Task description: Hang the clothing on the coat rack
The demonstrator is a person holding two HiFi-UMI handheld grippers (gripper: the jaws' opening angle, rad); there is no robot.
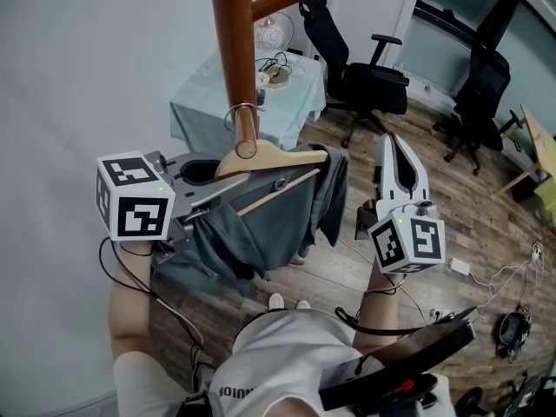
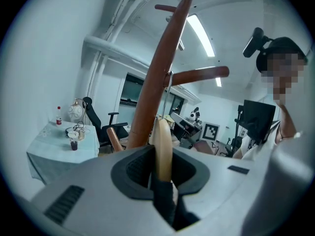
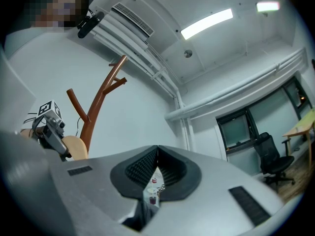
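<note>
A wooden hanger (image 1: 278, 156) carries a grey garment (image 1: 261, 220) that droops below it. Its metal hook (image 1: 244, 109) loops around a short peg (image 1: 246, 137) of the brown coat rack (image 1: 229, 42). My left gripper (image 1: 208, 176) is shut on the hanger's left shoulder; in the left gripper view the pale wood (image 2: 161, 146) stands edge-on between the jaws, with the rack pole (image 2: 157, 73) just behind. My right gripper (image 1: 393, 144) is off to the right of the garment, pointing up, shut and holding nothing. The right gripper view shows the rack (image 3: 96, 107) at far left.
A small table with a pale teal cloth (image 1: 204, 102) holding small items stands behind the rack. Two black office chairs (image 1: 365, 76) (image 1: 482, 94) stand on the wooden floor to the right. Cables and a power adapter (image 1: 459, 268) lie on the floor at lower right.
</note>
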